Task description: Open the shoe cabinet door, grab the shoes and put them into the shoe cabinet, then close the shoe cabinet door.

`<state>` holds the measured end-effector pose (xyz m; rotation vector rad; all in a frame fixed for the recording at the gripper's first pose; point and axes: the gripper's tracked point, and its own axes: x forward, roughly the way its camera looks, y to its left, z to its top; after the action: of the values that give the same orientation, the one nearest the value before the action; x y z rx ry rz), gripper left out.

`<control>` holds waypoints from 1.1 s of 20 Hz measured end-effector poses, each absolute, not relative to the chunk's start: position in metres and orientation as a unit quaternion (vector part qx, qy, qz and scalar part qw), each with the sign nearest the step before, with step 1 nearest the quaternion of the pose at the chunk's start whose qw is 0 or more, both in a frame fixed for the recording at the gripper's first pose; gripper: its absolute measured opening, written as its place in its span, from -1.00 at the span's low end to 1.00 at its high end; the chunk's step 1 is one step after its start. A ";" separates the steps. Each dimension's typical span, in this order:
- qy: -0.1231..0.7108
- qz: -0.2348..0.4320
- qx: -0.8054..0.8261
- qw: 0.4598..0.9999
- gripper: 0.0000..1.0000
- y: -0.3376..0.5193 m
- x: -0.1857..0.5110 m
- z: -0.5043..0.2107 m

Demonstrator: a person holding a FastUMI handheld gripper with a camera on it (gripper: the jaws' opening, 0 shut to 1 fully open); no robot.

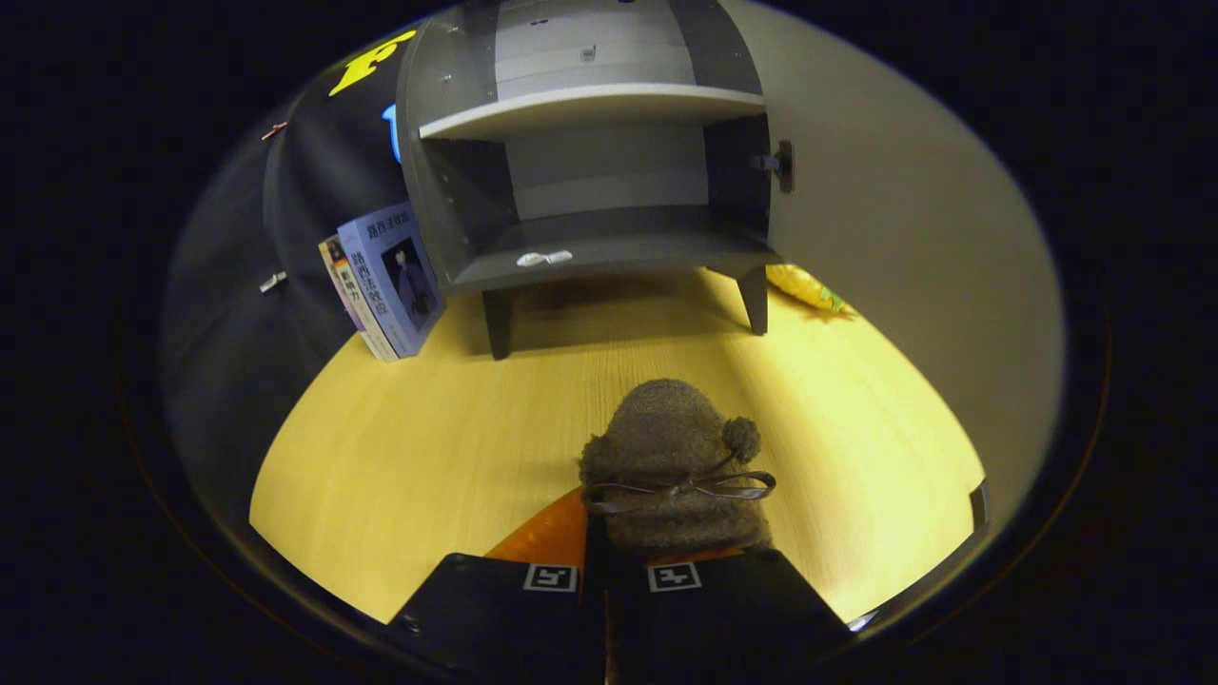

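A: Gripper view: gripper has its fingers pinched onto the heel end of the fuzzy shoe, bow on top. Shoe sits well short of the shoe cabinet.

B: Door?

A: Cabinet door is swung wide to the cabinet's right. Lower shelf is bare except for a small pale tag.

B: Risks?

A: Thin grip on soft fabric, so the toe could sag and catch the shelf lip. Books lean just left of the cabinet; drifting left clips them.
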<state>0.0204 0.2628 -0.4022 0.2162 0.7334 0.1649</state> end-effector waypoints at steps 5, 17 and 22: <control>0.337 0.085 0.121 0.930 -0.75 0.250 0.029 -0.324; 0.277 0.120 0.146 0.942 -0.75 0.253 0.126 -0.148; 0.268 0.116 0.120 0.949 -0.75 0.255 0.203 -0.111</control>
<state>0.2025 0.2550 -0.1106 0.2448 0.5449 0.2367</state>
